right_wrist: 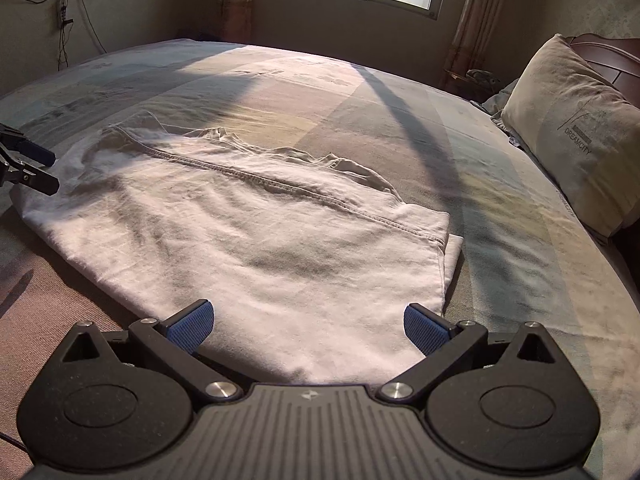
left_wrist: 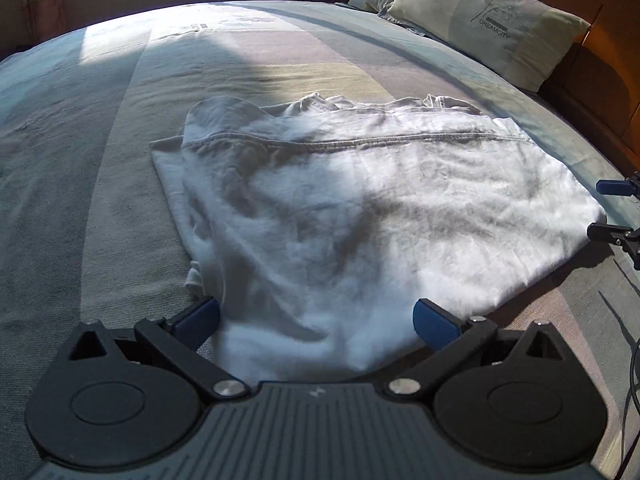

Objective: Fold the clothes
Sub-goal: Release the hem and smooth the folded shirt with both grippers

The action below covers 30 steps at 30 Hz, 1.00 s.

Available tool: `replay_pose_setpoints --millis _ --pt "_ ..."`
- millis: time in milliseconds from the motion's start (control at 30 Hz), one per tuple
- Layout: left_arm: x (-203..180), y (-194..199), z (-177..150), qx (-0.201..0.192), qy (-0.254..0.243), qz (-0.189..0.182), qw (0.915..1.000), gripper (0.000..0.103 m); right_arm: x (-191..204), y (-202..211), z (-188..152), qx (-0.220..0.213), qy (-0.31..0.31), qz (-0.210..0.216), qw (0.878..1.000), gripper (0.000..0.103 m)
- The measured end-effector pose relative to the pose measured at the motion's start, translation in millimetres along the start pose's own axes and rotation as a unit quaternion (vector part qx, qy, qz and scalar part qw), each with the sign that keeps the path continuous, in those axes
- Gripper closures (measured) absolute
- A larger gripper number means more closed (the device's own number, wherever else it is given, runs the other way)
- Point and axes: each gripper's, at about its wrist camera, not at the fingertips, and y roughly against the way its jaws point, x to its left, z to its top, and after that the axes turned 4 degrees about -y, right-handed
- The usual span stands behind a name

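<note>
Shirt (left_wrist: 360, 208), white, folded over once, lies flat mid-bed (left_wrist: 100, 160), stitched hem across its far part. Left gripper (left_wrist: 316, 320) spread wide, empty, blue pads (left_wrist: 434, 326) straddling the near shirt edge. Right gripper (right_wrist: 308, 322) likewise wide, empty, over the near edge. Pillow (right_wrist: 576, 132) at the headboard corner.

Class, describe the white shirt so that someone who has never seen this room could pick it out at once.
Find the bed with its striped sheet. In the middle of it lies the shirt, partly folded, a stitched hem running across its top. It is the only white garment there; the pillow by the headboard is cream and printed.
</note>
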Motion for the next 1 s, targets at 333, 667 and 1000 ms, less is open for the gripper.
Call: replay_pose_setpoints --millis 333,667,1000 --pt "-20 18 28 -0.063 -0.057 -0.045 0.9954 0.001 -3 5 -2 -0.012 -0.032 0.039 0.999 0.0" --pt "-8 10 -11 -0.03 -0.014 -0.01 0.9994 0.001 -23 -27 -22 0.048 -0.083 0.063 0.993 0.0" --pt "-16 7 11 -0.042 -0.008 -0.014 0.999 0.001 -24 -2 -14 0.013 -0.094 0.098 0.991 0.0"
